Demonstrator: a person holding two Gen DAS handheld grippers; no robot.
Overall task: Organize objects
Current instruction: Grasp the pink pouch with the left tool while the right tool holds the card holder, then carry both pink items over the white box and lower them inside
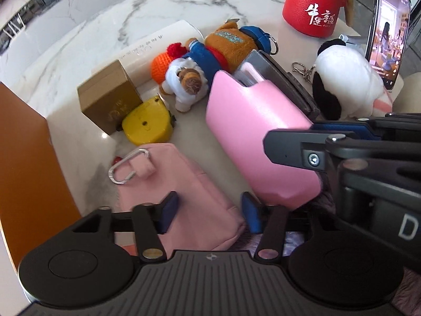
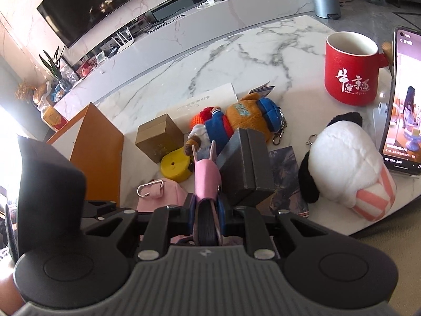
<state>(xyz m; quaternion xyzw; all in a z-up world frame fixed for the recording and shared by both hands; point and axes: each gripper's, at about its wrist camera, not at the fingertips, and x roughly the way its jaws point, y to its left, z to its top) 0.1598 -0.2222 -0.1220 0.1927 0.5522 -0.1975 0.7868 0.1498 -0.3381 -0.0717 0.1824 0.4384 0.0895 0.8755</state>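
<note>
- Two grippers are at work over the marble table [image 2: 236, 52]: the left gripper [image 1: 208, 212] hangs with its blue pads spread apart, nothing pinched, over the pink fabric pouch [image 1: 184, 197], which lies at 6 o'clock on the table.
- One right gripper [image 2: 206, 208] has its pads pressed tight on the near end of the pink leather case [image 2: 206, 173], which sticks out toward 12 o'clock from its fingers; in the left wrist view the same case [image 1: 252, 137] lies slanted across the middle, its open mouth toward 11 o'clock.
- One silver carabiner [image 1: 127, 167] is clipped to the pouch's loop, at 10 o'clock from the left pads.
- Three plush toys: one panda-like white and black one [image 2: 344, 163] at 3 o'clock, one brown one with a blue cap [image 2: 250, 113] and one in a blue jacket [image 2: 213, 129], the two lying touching at centre.
- One orange crocheted ball [image 1: 160, 65] just beside them at 9 o'clock.
- One red mug [image 2: 352, 71] with white script stands upright at 1 o'clock.
- One phone [image 2: 405, 105], screen lit, is propped upright at 3 o'clock, near the panda.
- Two boxes near the centre: one brown cardboard box [image 2: 158, 137] at 10 o'clock and one grey box [image 2: 247, 163] touching the case's right side.
- One yellow tape measure [image 2: 176, 168] sits just beside the cardboard box.
- One orange bag [image 2: 97, 147] stands at 9 o'clock.
</note>
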